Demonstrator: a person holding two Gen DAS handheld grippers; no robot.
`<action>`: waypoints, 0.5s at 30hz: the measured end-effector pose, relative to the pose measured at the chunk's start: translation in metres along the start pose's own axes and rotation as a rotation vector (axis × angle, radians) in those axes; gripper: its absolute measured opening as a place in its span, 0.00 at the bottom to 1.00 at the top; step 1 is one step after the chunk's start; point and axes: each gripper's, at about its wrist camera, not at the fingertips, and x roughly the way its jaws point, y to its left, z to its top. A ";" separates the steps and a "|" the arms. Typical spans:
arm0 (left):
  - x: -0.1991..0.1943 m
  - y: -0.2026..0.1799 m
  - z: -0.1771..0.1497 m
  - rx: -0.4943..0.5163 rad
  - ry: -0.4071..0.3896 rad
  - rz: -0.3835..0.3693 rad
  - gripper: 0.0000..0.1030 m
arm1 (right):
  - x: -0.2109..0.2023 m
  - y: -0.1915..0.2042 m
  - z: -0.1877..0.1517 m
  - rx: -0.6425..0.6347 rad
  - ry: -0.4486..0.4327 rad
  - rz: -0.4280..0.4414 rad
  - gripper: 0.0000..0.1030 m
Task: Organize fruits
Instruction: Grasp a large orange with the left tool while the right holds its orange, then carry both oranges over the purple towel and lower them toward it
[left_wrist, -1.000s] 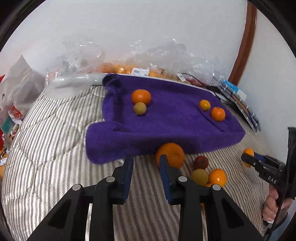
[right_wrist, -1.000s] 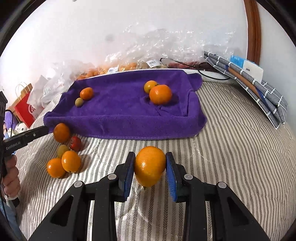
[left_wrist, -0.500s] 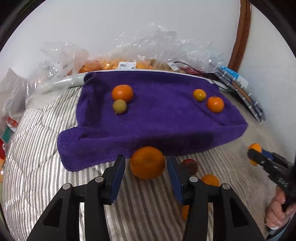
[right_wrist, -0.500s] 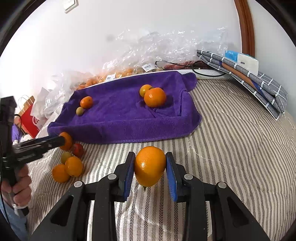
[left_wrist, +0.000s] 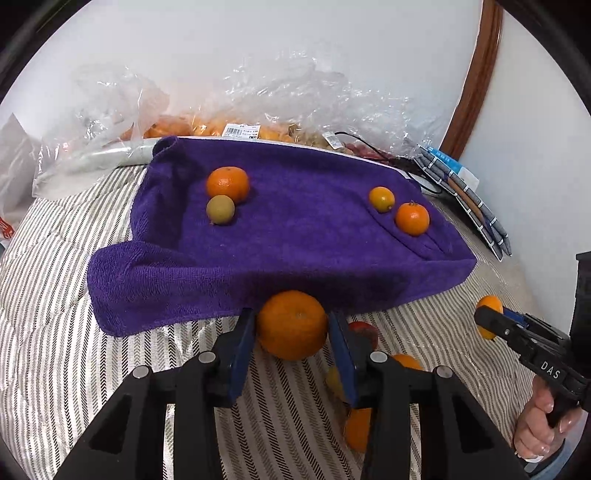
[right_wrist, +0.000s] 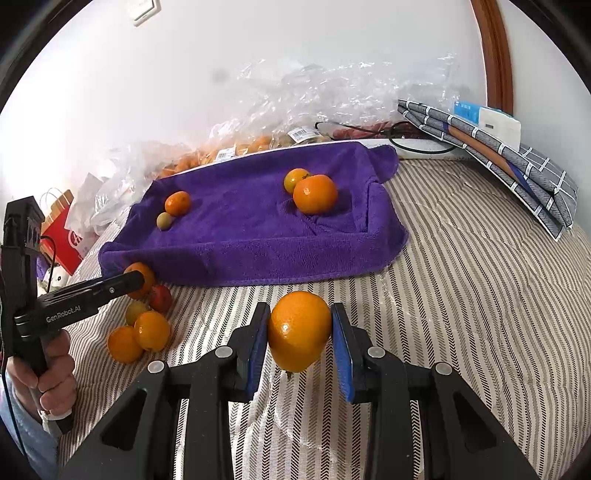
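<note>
My left gripper (left_wrist: 291, 325) has its pads around a big orange (left_wrist: 292, 325) at the near edge of the purple towel (left_wrist: 295, 236); the pads touch or nearly touch it. My right gripper (right_wrist: 300, 332) is shut on another orange (right_wrist: 299, 330), held above the striped bedding. The towel (right_wrist: 258, 229) carries an orange (left_wrist: 227, 183) with a greenish fruit (left_wrist: 220, 209) at its left, and a small yellow fruit (left_wrist: 382, 198) with an orange (left_wrist: 412, 218) at its right. Loose fruits (right_wrist: 147, 325) lie in a cluster on the bedding beside the left gripper (right_wrist: 136, 282).
Clear plastic bags of fruit (left_wrist: 229, 129) lie behind the towel by the wall. Folded grey checked cloth (right_wrist: 517, 166) and a black cable (right_wrist: 417, 144) lie at the back right. A red paper bag (right_wrist: 61, 236) stands at far left.
My left gripper has swung right and closed in on the big orange, now between its pads. My right gripper has held its orange steady, shifting slightly.
</note>
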 end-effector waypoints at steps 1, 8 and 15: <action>0.000 0.000 0.000 -0.001 0.001 -0.004 0.37 | 0.000 0.000 0.000 0.000 -0.001 0.002 0.32; 0.006 -0.002 0.001 0.011 0.033 0.015 0.39 | 0.002 0.001 0.000 -0.007 0.007 0.009 0.32; 0.011 -0.001 0.001 -0.004 0.056 0.012 0.38 | 0.002 0.001 0.000 -0.001 0.011 0.013 0.32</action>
